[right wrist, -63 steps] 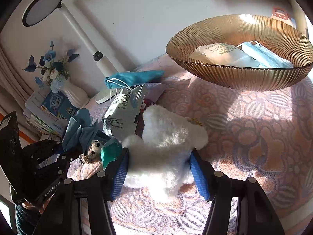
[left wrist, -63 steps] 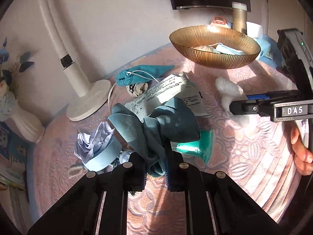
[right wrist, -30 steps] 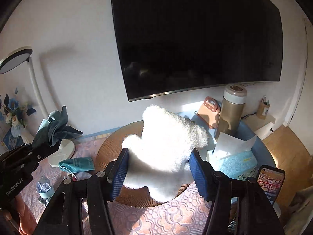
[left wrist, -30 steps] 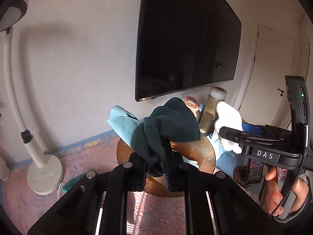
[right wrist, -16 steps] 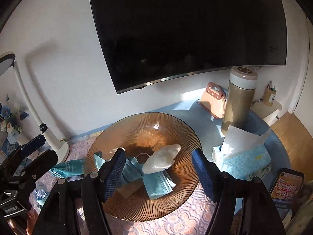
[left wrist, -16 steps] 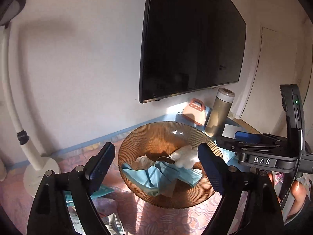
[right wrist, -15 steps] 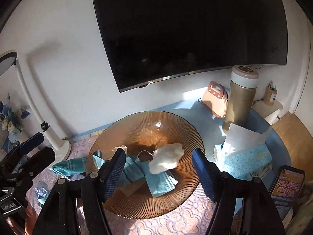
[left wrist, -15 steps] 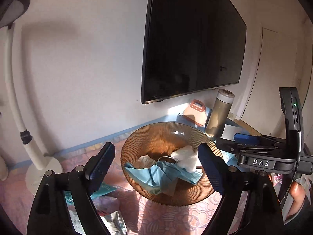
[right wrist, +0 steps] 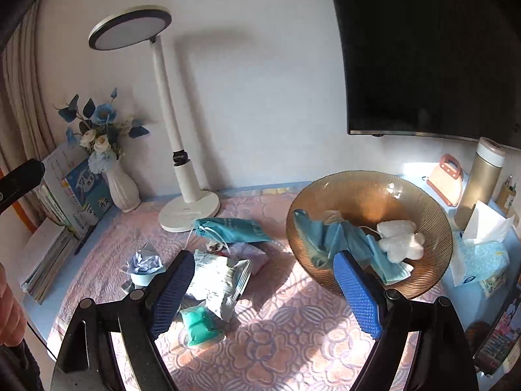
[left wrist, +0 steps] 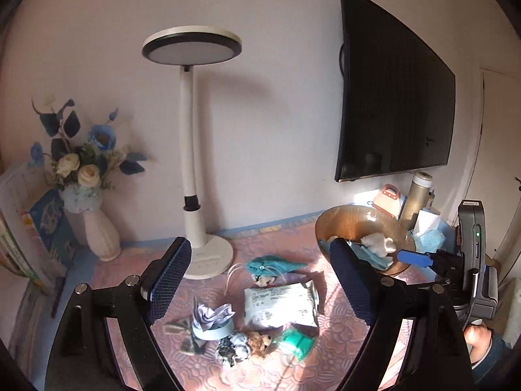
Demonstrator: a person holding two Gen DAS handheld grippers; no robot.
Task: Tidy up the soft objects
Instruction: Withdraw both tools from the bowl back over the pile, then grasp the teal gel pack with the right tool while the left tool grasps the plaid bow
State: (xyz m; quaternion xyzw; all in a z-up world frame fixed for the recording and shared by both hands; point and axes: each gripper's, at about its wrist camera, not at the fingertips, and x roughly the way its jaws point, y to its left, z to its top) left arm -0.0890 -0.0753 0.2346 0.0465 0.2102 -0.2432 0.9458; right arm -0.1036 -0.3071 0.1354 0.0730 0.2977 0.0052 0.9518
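The amber ribbed bowl (right wrist: 436, 215) stands at the right of the pink cloth. It holds the teal cloth (right wrist: 322, 238), a blue face mask and the white plush (right wrist: 399, 239). The bowl also shows in the left wrist view (left wrist: 345, 221). Loose on the cloth lie a teal drawstring pouch (right wrist: 231, 229), a white wipes packet (right wrist: 216, 277), a green soft piece (right wrist: 200, 325) and a crumpled lilac item (right wrist: 145, 265). My left gripper (left wrist: 260, 285) is open and empty, high above the pile. My right gripper (right wrist: 263, 290) is open and empty, in front of the bowl.
A white desk lamp (right wrist: 182, 176) stands at the back. A vase of flowers (right wrist: 110, 169) and books (right wrist: 62, 205) are at the left. A thermos (right wrist: 478, 182), a tissue pack (right wrist: 482, 254) and a phone (right wrist: 498, 332) sit right of the bowl. A TV hangs on the wall.
Both grippers carried the teal cloth and white plush over the bowl, opened and dropped them in. Since then both have pulled back and turned left toward the loose pile.
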